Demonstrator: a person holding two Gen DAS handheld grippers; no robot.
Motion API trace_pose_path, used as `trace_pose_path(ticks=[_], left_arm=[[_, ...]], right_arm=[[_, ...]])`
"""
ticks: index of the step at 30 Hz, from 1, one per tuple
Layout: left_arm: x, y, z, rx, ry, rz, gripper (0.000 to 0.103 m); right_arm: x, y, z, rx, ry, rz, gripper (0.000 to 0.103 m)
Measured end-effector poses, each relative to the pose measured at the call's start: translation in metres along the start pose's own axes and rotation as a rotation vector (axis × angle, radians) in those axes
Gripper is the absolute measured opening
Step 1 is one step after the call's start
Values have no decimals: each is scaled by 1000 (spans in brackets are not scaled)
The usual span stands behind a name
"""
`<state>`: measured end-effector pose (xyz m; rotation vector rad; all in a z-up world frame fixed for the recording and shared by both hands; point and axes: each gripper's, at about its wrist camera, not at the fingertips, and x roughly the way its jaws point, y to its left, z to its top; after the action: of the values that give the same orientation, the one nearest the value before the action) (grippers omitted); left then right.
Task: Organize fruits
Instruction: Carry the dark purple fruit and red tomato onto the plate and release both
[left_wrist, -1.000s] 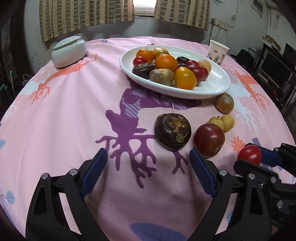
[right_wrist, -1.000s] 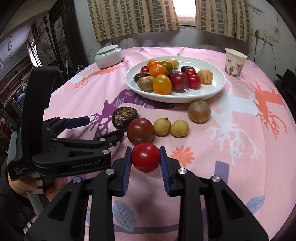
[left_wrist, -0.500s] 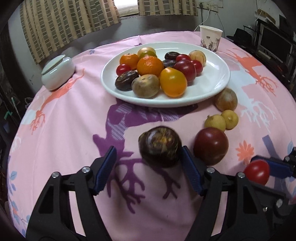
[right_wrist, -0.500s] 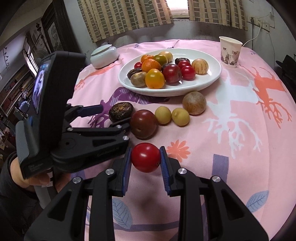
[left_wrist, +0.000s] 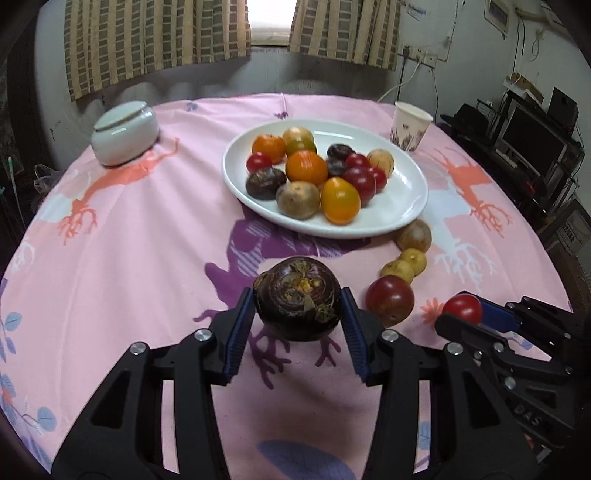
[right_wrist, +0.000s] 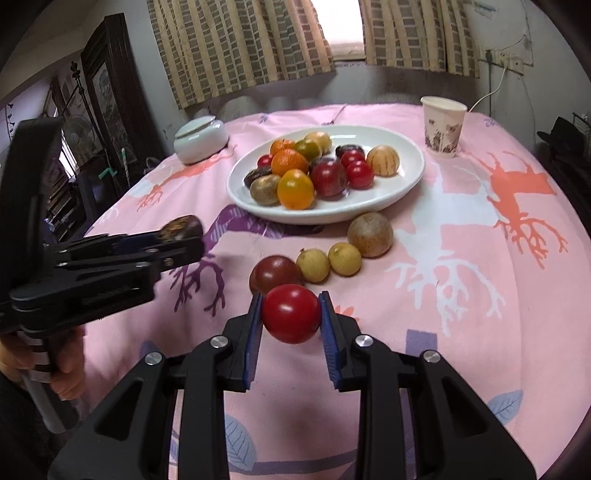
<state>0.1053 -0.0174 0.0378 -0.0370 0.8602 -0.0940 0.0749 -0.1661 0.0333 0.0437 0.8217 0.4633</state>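
Note:
A dark purple-brown round fruit (left_wrist: 295, 310) sits between the blue pads of my left gripper (left_wrist: 297, 295). The jaws are closing, the pads press on its sides, and it hangs just above the pink cloth. My right gripper (right_wrist: 291, 300) is shut on a red tomato (right_wrist: 291, 313), held low over the cloth at the front. A white oval plate (left_wrist: 406, 206) beyond holds several fruits. Loose in front of it lie a dark red fruit (left_wrist: 389, 301), two small yellow fruits (left_wrist: 398, 270) and a brown round fruit (left_wrist: 414, 236).
A white lidded jar (left_wrist: 123, 133) stands at the far left of the round table. A paper cup (left_wrist: 410, 125) stands behind the plate on the right. A person's hand (right_wrist: 62, 369) holds the left gripper's handle. Furniture stands close past the table's right edge.
The left gripper's jaws came in from wide open onto the dark fruit and raised it off the cloth. The right gripper has kept still with the tomato in it.

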Motion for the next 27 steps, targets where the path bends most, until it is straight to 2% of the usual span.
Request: trace_pose_path(ticks=[6, 13, 16, 19, 23, 27], left_arm=[[-25, 2, 19, 7, -58, 10, 47], [-22, -2, 58, 14, -124, 18, 47], [1, -4, 72, 16, -116, 43, 48], [28, -4, 81, 15, -73, 91, 48], [53, 3, 84, -16, -32, 72, 48], [72, 3, 84, -17, -4, 85, 48]], right_arm=[[-32, -13, 22, 71, -118, -28, 30], [-42, -17, 70, -14, -203, -91, 30], [-20, -21, 84, -17, -189, -93, 30], [5, -24, 90, -1, -135, -111, 30], [34, -26, 92, -10, -101, -135, 30], [54, -32, 94, -15, -80, -155, 31]])
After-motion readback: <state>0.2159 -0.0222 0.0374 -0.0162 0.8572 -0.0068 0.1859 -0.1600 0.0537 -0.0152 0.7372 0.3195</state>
